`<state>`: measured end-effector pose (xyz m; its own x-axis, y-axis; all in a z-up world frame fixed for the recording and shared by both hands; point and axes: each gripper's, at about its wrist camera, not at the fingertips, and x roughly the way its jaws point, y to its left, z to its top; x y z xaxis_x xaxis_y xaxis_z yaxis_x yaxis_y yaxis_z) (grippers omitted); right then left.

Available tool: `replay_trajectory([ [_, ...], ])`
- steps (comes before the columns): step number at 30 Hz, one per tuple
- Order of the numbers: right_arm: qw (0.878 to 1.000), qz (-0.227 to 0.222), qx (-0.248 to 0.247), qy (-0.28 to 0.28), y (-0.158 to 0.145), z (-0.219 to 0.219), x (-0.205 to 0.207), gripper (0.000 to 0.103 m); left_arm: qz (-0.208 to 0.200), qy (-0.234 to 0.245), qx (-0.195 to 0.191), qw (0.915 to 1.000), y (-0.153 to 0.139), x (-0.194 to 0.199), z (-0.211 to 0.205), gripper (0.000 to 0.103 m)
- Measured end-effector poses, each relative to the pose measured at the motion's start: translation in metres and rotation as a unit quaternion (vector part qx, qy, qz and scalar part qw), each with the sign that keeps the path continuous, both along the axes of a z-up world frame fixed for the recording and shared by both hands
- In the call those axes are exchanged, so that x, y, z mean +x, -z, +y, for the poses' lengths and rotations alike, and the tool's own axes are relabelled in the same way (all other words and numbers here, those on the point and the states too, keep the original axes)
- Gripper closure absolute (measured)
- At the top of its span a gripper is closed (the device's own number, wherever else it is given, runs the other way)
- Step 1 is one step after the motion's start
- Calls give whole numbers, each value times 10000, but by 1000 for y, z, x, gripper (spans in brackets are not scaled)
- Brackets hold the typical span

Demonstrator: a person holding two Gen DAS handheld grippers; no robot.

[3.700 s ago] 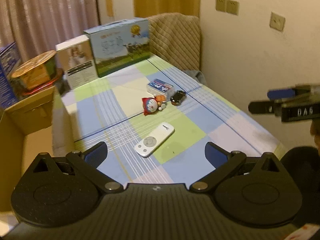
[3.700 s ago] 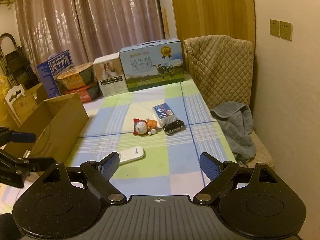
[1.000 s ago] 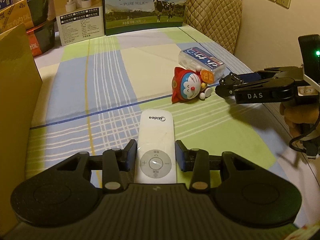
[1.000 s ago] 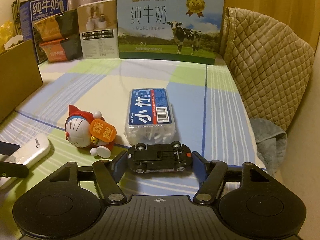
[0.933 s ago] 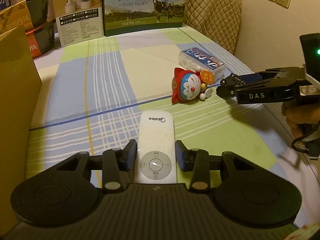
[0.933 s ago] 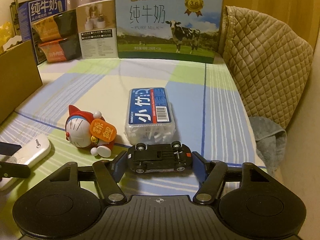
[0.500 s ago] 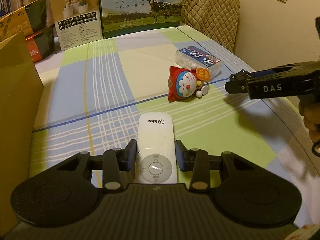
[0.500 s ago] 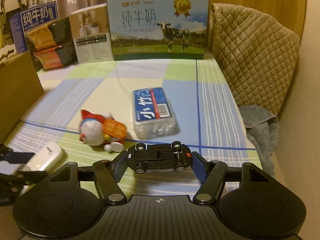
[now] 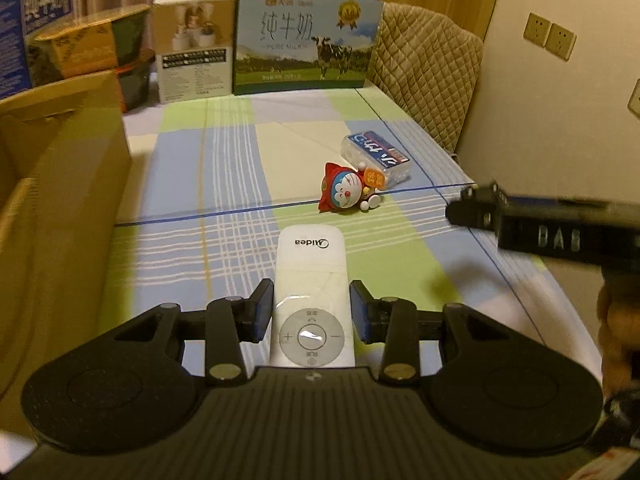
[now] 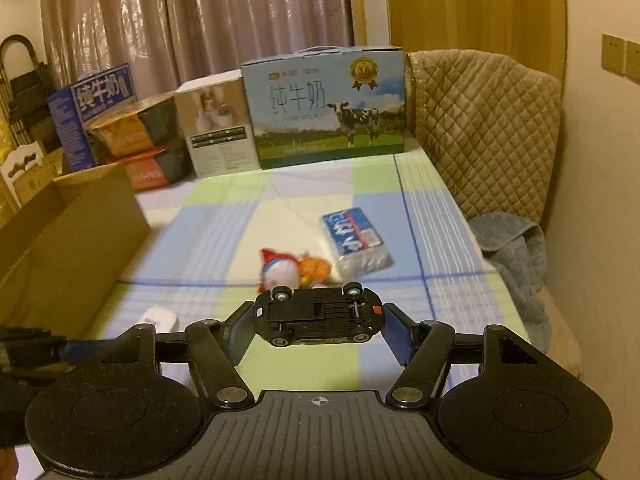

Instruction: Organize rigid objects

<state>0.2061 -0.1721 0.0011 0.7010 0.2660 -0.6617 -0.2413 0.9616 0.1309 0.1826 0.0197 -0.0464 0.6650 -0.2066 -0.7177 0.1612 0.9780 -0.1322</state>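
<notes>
The white Midea remote [image 9: 311, 292] is clamped between the left gripper [image 9: 311, 316] pads, held above the checked tablecloth [image 9: 236, 176], pointing far and downward. The right gripper [image 10: 320, 330], tilted down likewise, grasps a black toy car [image 10: 320, 314] belly-up, lifted near the Doraemon figurine [image 9: 346, 192]. A cardboard box [image 9: 60, 184] stands left.

Left gripper [image 9: 312, 312] angled down, pads clamping a remote [image 9: 311, 280]. Right gripper [image 10: 318, 328] angled down, clamping an upturned toy car [image 10: 320, 314].
</notes>
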Motion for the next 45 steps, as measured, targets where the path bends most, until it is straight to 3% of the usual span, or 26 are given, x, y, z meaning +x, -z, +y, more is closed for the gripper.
replay_trajectory([
  [10,10000,82,-3,47,-35,15,-73,39,-124,-266,-172,9994,-42,-62,26,68],
  [18,9999,-41,13,-153,-57,35,-104,39,-322,-359,-124,9988,-75,-95,42,68],
  [30,9990,-214,23,-397,-77,58,-119,39,-474,-534,-58,9974,-98,-124,67,68],
  [45,9964,-194,181,-803,-81,89,-112,39,-567,-633,-148,9963,-110,-130,97,68],
])
